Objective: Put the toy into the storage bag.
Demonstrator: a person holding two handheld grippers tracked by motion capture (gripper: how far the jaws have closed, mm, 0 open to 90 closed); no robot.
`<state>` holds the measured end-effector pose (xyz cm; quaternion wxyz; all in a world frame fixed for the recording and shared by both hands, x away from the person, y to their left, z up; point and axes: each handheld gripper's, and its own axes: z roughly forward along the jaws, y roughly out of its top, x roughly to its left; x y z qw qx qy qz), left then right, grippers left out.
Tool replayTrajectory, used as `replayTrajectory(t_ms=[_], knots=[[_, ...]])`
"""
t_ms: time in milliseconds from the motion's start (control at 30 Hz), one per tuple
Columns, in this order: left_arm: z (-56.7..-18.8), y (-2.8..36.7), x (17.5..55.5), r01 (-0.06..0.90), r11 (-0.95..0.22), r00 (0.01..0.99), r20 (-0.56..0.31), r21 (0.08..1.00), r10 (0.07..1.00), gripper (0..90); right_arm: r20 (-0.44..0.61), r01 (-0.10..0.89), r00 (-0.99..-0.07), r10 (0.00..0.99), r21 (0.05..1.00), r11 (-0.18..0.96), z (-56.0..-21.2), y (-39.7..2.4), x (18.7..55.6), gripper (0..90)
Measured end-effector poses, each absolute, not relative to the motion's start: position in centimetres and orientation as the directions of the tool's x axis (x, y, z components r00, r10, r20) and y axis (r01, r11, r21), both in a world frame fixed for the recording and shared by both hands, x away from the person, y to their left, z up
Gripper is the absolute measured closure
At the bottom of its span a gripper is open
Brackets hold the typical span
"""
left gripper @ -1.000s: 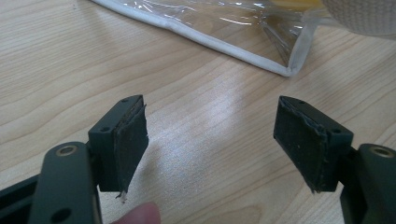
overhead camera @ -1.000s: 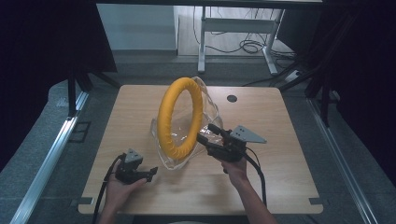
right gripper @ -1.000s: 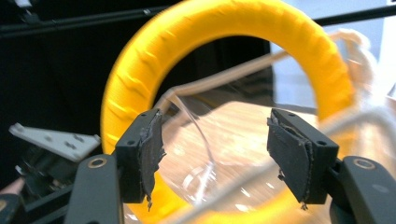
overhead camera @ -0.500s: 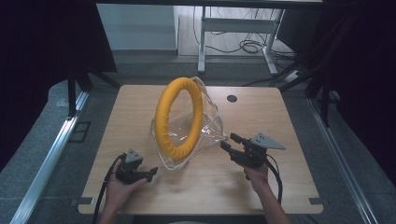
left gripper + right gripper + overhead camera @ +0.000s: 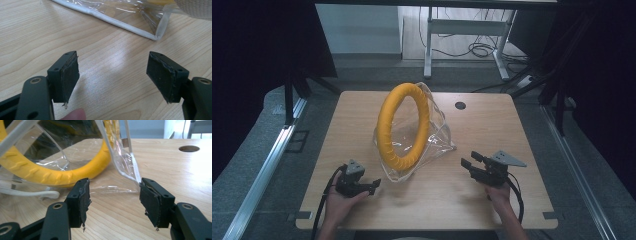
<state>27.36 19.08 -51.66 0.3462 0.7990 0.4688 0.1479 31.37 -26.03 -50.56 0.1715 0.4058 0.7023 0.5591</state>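
A yellow ring (image 5: 404, 126) stands upright on its edge inside a clear plastic bag (image 5: 432, 137) at the middle of the wooden table (image 5: 512, 125), and a round hole (image 5: 460, 105) lies in the tabletop toward the far right corner. The left gripper (image 5: 373, 185) rests near the table's front edge, left of the bag, its 2 jaws spread wide with nothing between them and aimed at the bag's white-seamed corner. The right gripper (image 5: 471, 163) sits toward the front right, jaws likewise wide apart and empty, just short of the bag's nearest fold.
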Motion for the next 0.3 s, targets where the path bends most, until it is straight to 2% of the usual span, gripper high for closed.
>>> replayTrajectory(t_ms=[300], knots=[[-51.63, 19.09, 27.35, 0.646, -0.318, 0.516, -0.09, 0.694, 0.852, 26.0, 0.214, 0.386, -0.61, 0.763, 0.921, 0.051, -50.79, -26.1, 31.42, 41.1]])
